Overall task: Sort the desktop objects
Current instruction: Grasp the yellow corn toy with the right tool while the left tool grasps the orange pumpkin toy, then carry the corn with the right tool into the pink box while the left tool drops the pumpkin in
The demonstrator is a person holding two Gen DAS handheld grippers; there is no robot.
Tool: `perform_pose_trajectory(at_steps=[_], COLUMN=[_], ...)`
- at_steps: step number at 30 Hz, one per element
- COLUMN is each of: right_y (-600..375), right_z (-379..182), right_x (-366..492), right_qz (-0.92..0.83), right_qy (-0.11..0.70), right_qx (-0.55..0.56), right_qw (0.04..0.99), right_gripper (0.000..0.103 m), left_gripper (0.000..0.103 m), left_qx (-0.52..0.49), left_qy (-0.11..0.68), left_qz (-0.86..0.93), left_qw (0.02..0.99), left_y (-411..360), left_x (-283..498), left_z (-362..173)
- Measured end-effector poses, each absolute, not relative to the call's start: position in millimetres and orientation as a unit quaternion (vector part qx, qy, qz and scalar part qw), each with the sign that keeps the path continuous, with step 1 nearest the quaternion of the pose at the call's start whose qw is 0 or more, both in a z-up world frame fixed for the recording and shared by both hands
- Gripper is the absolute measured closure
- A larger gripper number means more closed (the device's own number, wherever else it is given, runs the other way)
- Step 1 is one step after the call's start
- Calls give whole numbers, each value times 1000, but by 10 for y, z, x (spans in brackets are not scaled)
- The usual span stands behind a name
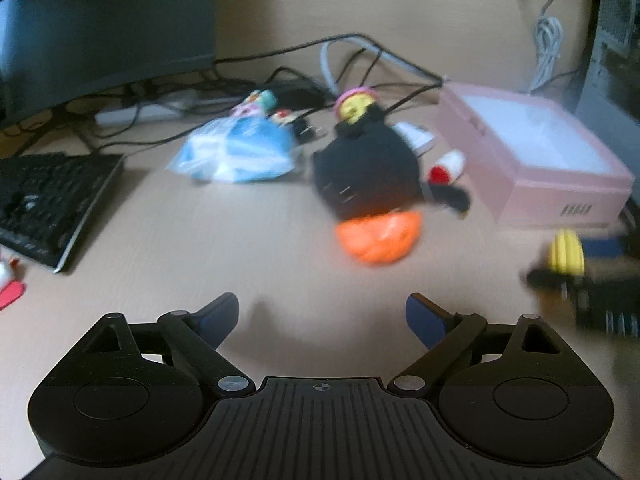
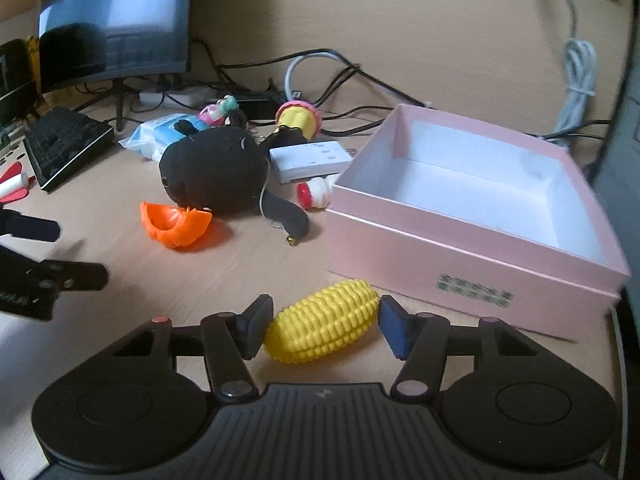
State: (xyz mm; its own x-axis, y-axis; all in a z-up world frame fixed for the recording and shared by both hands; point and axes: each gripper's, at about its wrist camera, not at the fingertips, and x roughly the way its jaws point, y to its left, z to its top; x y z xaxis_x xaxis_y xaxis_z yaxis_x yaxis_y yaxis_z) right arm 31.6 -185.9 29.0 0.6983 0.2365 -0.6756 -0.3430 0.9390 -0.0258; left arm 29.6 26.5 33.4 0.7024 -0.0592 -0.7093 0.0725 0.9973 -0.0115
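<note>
A yellow toy corn [image 2: 324,326] lies on the wooden desk just in front of the pink box [image 2: 460,248]. My right gripper [image 2: 322,320] is shut on it, one blue pad at each end. In the left wrist view the corn [image 1: 566,256] shows at the right edge, blurred, between the same fingers. My left gripper [image 1: 322,312] is open over bare desk with nothing between its fingers. Ahead of it lie a black plush toy [image 1: 368,176] and an orange shell-shaped piece [image 1: 378,240]. The pink box is open-topped, white inside and holds nothing.
A blue-white packet [image 2: 160,136], small figures [image 2: 298,118], a white power strip [image 2: 308,160] and a red-white item [image 2: 314,196] lie behind the plush. A keyboard [image 2: 64,144] and monitor [image 2: 112,20] stand at the left. Cables [image 2: 360,76] run along the back.
</note>
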Motion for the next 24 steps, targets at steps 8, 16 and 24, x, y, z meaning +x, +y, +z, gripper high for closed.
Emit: perform_pose_trajectory(at_steps=[8,16,24], right_y=[-2100,-2361,-2529], right_z=[400,587,706], right_x=[-153,-452,-667], right_qz=[125,109,129], right_qy=[371,372,373], right_qx=[-64,-53,-63], right_qw=[918,920,917], right_gripper=[45,45,45], left_gripper=[21,39,39], left_qx=[7,12,48], left_qy=[385,379,368], left_qz=[-2,-5,-104], left_qw=[923,925,923], left_y=[-132,-190,-289], left_x=[739,742,-217], left_z=[290,241,402])
